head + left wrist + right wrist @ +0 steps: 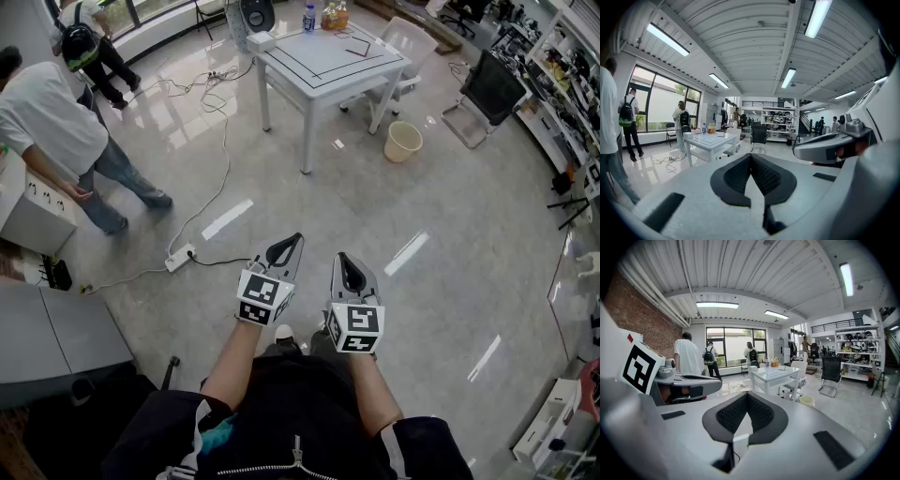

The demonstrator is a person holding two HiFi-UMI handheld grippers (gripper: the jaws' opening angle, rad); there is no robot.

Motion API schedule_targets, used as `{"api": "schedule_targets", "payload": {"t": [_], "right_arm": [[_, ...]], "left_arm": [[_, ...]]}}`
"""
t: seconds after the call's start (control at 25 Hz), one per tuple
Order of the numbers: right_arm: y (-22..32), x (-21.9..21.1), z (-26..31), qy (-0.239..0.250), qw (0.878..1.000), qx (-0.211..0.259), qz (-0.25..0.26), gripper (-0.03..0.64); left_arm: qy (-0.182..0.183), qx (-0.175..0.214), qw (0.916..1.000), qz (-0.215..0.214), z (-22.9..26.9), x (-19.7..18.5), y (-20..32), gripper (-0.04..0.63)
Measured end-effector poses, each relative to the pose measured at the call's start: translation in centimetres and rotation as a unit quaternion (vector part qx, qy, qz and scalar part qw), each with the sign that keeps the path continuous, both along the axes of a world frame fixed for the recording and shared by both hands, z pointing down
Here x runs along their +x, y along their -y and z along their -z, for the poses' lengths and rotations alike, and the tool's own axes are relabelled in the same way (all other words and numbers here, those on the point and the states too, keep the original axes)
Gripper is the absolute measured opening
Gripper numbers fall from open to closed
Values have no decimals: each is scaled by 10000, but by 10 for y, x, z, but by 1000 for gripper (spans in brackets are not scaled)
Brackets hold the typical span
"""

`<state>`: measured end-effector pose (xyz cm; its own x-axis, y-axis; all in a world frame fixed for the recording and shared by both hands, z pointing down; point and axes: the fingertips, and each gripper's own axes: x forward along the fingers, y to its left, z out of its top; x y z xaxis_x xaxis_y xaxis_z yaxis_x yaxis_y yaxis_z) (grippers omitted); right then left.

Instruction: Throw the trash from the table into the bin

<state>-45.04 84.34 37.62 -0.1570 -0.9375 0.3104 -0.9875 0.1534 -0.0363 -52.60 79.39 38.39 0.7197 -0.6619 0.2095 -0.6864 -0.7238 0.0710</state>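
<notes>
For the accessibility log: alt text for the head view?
Left claw and right claw, both shut and empty, held side by side above grey floor, well short of a white table bearing bottles; a beige bin stands beside it.

White table [323, 58], cream bin [403, 142] beyond black-padded fingers [284, 251]; cubes [263, 297] behind them patterned black-and-white; floor [309, 211] glossy grey.

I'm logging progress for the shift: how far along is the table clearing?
Nothing looks done: bottles sit on the table, the bin stands on the floor beside it. In hand: nothing; the left claw and right claw are both shut, empty, well short of the table. Left: everything, walking over, picking up, dropping in the bin.
</notes>
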Motion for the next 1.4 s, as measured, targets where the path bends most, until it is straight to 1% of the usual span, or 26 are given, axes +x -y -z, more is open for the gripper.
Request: {"api": "schedule_targets", "payload": {"t": [0.12,0.36,0.6,0.8,1.08,1.4], "right_arm": [[2,-2,-4,-26,10000,-39,-19,8],[14,-4,-3,210,9997,52,-88,9],[30,4,-12,275,9996,-72,-75,9],[50,20,-11,294,9995,-83,-56,9],[97,54,-12,372,9992,-113,-29,9],[147,102,-8,432,9989,-87,129,9]], "left_arm": [[15,-10,10000,-14,-3,-3,2,8],[-4,-71,10000,10,-5,-9,15,8],[-14,-144,9999,12,-12,1,36,8],[19,-183,9998,-31,-15,21,57,8],[94,-181,9998,-83,-12,59,100,8],[158,-114,9997,122,-3,101,151,8]]}}
